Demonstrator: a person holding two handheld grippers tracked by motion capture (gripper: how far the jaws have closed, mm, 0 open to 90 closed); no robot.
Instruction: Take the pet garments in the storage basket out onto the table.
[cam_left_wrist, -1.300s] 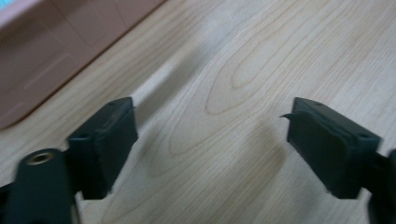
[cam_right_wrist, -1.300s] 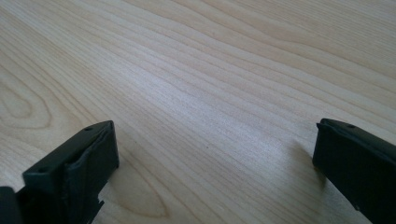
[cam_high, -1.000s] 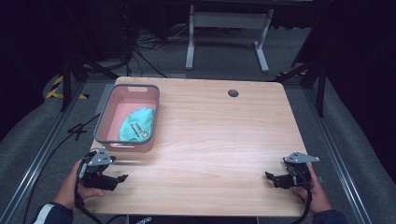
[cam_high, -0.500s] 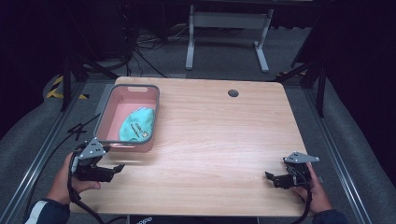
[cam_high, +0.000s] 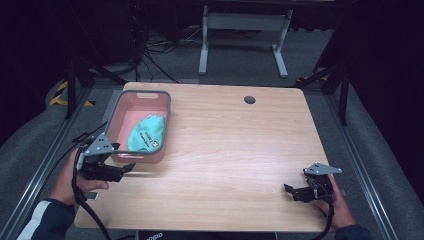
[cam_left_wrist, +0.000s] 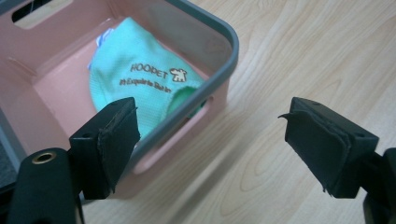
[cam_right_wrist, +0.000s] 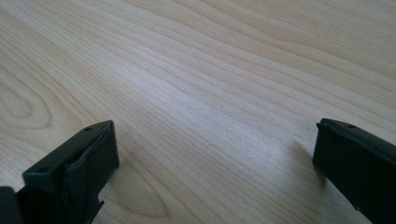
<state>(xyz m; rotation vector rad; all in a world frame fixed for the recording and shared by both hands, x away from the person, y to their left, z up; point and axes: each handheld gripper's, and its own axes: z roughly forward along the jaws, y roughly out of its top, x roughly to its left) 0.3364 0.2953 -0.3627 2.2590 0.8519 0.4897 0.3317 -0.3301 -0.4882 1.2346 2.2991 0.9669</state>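
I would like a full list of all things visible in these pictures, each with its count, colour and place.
pink plastic bin with grey rim: 1, pink and grey, left part of the table, near the far edge
mint-green printed cloth: 1, mint green with brown lettering, lying inside the bin
light wooden table: 1, pale wood, centre of the high view
round cable hole: 1, dark, far side of the tabletop
grey metal stand: 1, grey, on the floor behind the table
left gripper: 1, black, open, at the bin's near end
right gripper: 1, black, open, near right corner of the table
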